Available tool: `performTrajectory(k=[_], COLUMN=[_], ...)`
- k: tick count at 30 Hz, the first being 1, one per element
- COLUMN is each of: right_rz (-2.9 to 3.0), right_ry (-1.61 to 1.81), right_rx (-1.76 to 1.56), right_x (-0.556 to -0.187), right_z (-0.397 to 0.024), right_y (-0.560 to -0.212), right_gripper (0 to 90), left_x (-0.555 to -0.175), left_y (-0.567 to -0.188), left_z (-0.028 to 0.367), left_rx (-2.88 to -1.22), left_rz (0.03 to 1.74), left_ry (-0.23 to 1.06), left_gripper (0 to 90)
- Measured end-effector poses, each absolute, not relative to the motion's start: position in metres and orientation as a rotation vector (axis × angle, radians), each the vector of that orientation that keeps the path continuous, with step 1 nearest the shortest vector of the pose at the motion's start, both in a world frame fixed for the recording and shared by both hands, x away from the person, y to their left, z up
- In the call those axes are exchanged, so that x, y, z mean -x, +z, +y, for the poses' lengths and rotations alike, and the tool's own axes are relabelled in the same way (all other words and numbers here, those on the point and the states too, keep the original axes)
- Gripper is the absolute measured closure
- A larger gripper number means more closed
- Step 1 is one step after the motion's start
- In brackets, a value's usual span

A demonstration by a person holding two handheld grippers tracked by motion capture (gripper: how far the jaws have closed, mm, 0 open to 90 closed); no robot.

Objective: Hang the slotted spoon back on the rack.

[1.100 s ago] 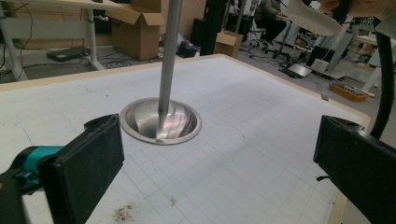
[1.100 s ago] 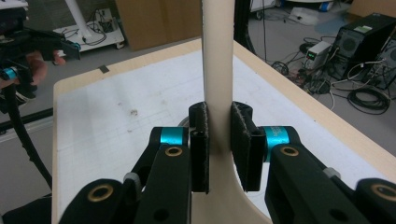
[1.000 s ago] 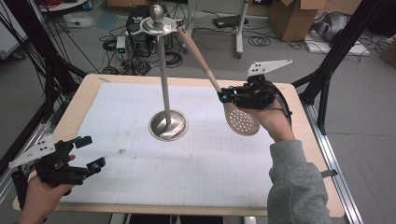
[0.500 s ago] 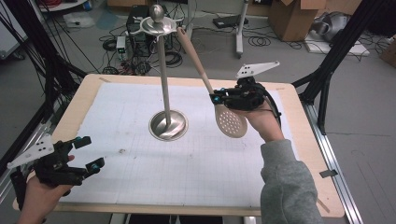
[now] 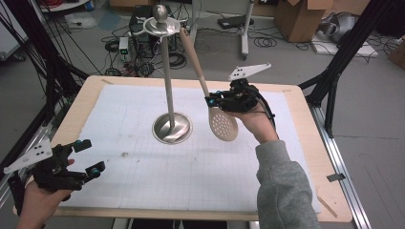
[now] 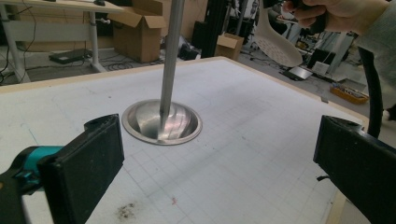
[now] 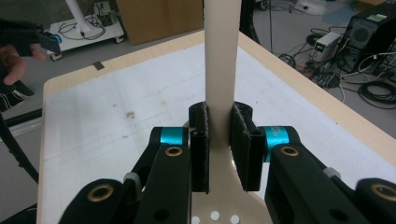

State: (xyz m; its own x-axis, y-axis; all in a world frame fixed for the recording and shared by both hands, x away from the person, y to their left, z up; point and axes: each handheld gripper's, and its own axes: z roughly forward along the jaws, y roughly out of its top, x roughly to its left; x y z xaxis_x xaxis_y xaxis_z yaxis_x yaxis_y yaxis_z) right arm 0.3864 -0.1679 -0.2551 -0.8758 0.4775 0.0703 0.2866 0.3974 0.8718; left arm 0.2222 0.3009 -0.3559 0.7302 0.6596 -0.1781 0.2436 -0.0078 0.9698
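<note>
- Cables and boxes lie on the floor behind the desk [image 5: 305, 143], which has a white sheet on top.
- The right hand-held gripper [image 5: 212, 102] squeezes the handle of a tan slotted spoon [image 5: 223, 125] and holds it up in the air, just beside the metal stand [image 5: 167, 86].
- The left hand-held gripper [image 5: 90, 156] sits near the desk's front corner, its jaws wide apart with nothing between them.
</note>
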Motion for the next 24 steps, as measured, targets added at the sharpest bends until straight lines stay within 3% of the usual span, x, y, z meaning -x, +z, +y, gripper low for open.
performTrajectory(k=[24], right_rz=[2.471], right_ry=[1.441], right_rx=[-0.700], right_x=[-0.399], right_z=[-0.138], right_y=[-0.265], right_gripper=[78.3], left_x=[-0.216], left_y=[-0.352], left_z=[0.311], left_rx=[-1.555], left_rz=[0.757], left_ry=[0.399], left_gripper=[2.1])
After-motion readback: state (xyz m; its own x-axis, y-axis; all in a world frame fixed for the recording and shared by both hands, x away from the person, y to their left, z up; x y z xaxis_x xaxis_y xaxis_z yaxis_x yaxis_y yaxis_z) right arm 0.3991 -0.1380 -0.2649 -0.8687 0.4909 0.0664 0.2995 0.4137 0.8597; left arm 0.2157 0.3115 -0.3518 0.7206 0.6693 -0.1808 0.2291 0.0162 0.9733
